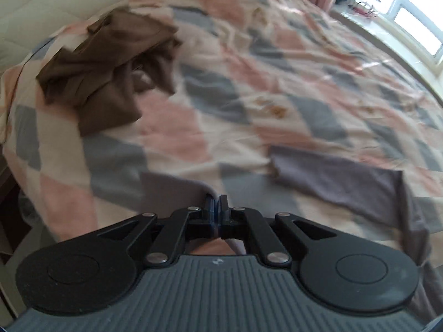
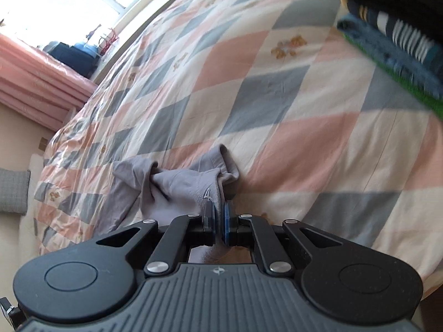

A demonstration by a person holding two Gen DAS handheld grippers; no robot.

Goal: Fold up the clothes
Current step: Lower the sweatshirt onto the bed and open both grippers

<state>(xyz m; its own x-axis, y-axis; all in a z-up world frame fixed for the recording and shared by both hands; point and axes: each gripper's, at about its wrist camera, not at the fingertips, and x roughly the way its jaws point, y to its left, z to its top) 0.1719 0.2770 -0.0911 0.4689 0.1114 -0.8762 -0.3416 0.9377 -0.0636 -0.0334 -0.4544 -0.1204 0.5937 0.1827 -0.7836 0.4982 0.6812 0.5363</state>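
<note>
- Daylight from a window (image 1: 415, 19) falls across a bed covered by a quilt (image 1: 249, 88) checked in pink, grey and cream diamonds; pink curtains (image 2: 36, 83) hang beside the window.
- A grey garment (image 1: 340, 182) lies at the near edge of the bed, partly on the quilt and partly hanging over the side, directly in front of both tools.
- In the left wrist view, one part of the garment stretches flat to the right of the left tool (image 1: 216, 202), and another fold of it rises just to the left of the tips.
- The left tool's two fingers are pressed together with almost no gap; a thin edge of the grey cloth seems to sit between them, though blur makes the contact hard to confirm.
- In the right wrist view, the garment (image 2: 177, 185) is bunched into a loose heap just beyond and left of the right tool (image 2: 218, 215), with a cuff or hem curling up at the far end.
- The right tool's fingers are nearly together, pinching a strip of the grey cloth between their blue pads.
- A crumpled brown garment (image 1: 110, 66) lies well apart, at the far left of the bed.
- A stack of folded clothes (image 2: 393, 44), striped and blue, sits at the right edge of the bed.
</note>
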